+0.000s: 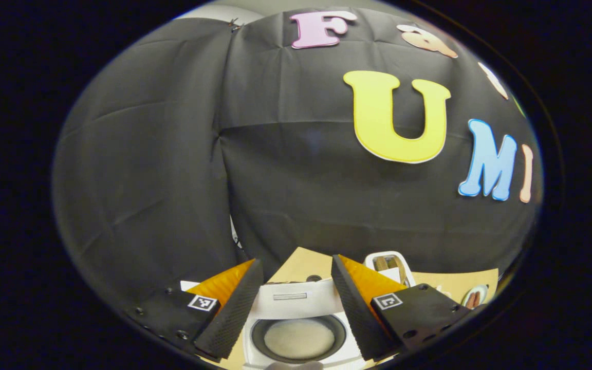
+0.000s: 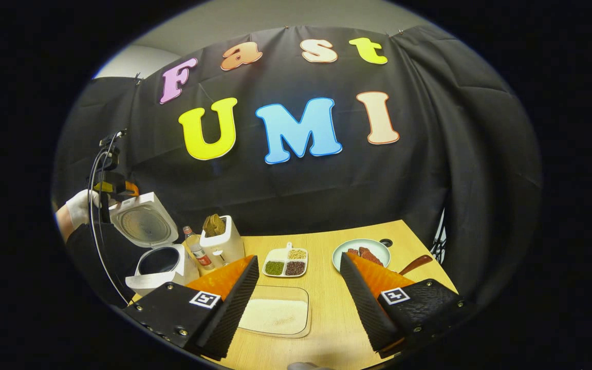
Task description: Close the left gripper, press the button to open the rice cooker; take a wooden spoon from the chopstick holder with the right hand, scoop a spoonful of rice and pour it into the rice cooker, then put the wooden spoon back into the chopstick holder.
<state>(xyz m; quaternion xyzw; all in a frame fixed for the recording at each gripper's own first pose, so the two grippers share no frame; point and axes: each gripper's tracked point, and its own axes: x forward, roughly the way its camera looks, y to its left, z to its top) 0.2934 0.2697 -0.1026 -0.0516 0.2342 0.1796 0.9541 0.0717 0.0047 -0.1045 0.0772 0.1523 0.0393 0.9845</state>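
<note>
right gripper: nearest in right gripper view, fingers wide apart, empty, hovering over the table's near end
rice tray: flat tray of white rice on the table, right between the fingers, so scooping is close at hand
grain dish: small divided dish just past the tray, three kinds of grain, not needed
plate: right of the dish, reddish food on it; a brown handle lies beside it near the table's right edge
chopstick holder: white, upright, left of the grain dish, wooden spoon standing in it, untaken; a bottle sits tight against its left side
rice cooker: far left by the table edge, lid up and tilted back, pot exposed
left gripper: left gripper view, fingers apart, empty, poised above the open pot; in right gripper view it sits up by the lid with a gloved hand behind
pot: pale layer already in the bottom, left gripper view
room: open lane from tray to holder; the bottle crowds the holder on the cooker side; mid-table bare for carrying
stage (judged): button step looks done; spoon pickup seems next
</note>
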